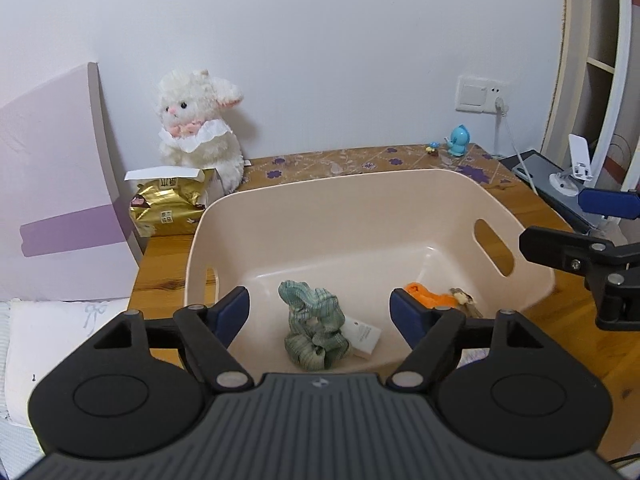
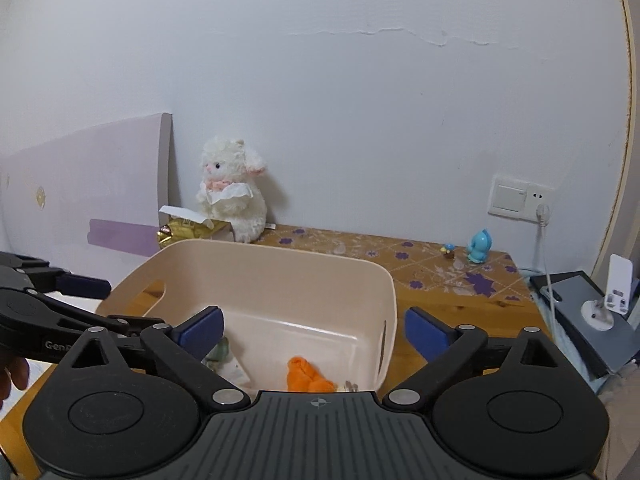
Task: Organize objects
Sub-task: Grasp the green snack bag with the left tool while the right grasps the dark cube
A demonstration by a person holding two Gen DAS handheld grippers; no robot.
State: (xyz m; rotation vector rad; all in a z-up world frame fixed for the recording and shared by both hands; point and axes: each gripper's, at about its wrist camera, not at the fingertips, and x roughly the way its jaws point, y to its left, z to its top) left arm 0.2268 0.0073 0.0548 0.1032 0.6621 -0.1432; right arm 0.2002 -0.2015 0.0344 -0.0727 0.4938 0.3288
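Observation:
A beige plastic basket (image 1: 360,188) stands on the wooden table; it also shows in the right wrist view (image 2: 256,252). Inside lie a green checked scrunchie (image 1: 314,326) with a white tag, and an orange cloth item (image 1: 426,296) next to a small beige piece. The orange item (image 2: 306,374) and a bit of the scrunchie (image 2: 220,354) show in the right wrist view. My left gripper (image 1: 320,306) is open and empty above the basket's near side. My right gripper (image 2: 314,326) is open and empty over the basket's near right corner; it also shows at the right edge of the left wrist view (image 1: 568,228).
A white plush lamb (image 1: 200,128) sits against the back wall beside a gold packet (image 1: 166,208). A blue toy figure (image 1: 458,141) and a tiny figurine (image 1: 432,148) stand at the table's back right. A wall socket with a cable (image 1: 482,94), a dark device and a white stand (image 1: 572,168) are right.

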